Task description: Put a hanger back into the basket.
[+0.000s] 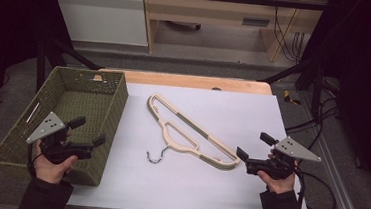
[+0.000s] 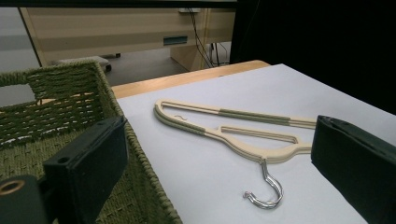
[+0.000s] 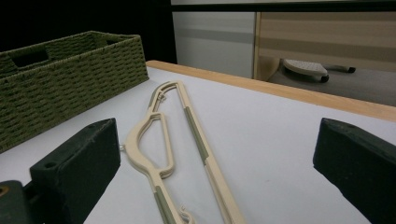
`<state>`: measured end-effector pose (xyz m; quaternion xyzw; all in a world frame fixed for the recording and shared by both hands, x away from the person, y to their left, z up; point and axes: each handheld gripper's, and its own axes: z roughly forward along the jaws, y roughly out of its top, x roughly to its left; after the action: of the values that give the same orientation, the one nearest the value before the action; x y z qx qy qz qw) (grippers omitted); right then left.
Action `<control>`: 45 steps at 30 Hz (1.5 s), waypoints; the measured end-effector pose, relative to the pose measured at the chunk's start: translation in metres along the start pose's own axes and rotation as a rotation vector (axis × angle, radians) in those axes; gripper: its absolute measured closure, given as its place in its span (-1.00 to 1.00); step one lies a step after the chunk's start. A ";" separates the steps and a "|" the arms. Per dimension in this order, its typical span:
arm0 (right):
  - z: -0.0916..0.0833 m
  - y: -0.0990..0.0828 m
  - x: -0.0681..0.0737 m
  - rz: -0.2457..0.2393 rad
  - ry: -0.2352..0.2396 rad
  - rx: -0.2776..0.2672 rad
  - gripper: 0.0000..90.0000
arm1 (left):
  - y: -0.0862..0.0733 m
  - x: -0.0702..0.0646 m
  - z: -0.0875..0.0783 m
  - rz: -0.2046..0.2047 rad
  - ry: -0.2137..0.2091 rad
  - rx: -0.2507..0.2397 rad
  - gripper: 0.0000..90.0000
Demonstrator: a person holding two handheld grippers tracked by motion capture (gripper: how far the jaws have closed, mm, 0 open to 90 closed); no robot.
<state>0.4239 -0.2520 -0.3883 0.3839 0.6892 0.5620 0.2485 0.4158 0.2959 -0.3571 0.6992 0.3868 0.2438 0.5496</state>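
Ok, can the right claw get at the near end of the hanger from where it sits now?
Probably yes. The right claw stands open just beside the hanger end, level with the white tabletop, and nothing lies between them. The green basket sits well off to the other side.

Matt cream plastic hanger with shiny metal hook; rough woven basket

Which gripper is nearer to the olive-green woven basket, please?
Left. The left gripper hangs over the olive-green woven basket, above its near right corner, jaws open. The right gripper is across the table, open by the far end of the cream plastic hangers.
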 end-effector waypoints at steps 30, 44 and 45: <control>0.011 -0.001 0.010 -0.029 0.035 0.036 -0.96 | 0.002 -0.051 0.067 0.067 -0.060 0.149 -0.84; 0.016 -0.003 0.012 -0.027 0.044 0.050 -0.95 | -0.011 -0.067 0.114 0.080 -0.078 0.250 -0.71; 0.017 -0.003 0.012 -0.027 0.041 0.048 -0.95 | -0.012 -0.068 0.119 0.079 -0.081 0.260 -0.69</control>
<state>0.4289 -0.2328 -0.3941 0.3688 0.7127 0.5497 0.2322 0.4638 0.1734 -0.3960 0.7883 0.3648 0.1849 0.4596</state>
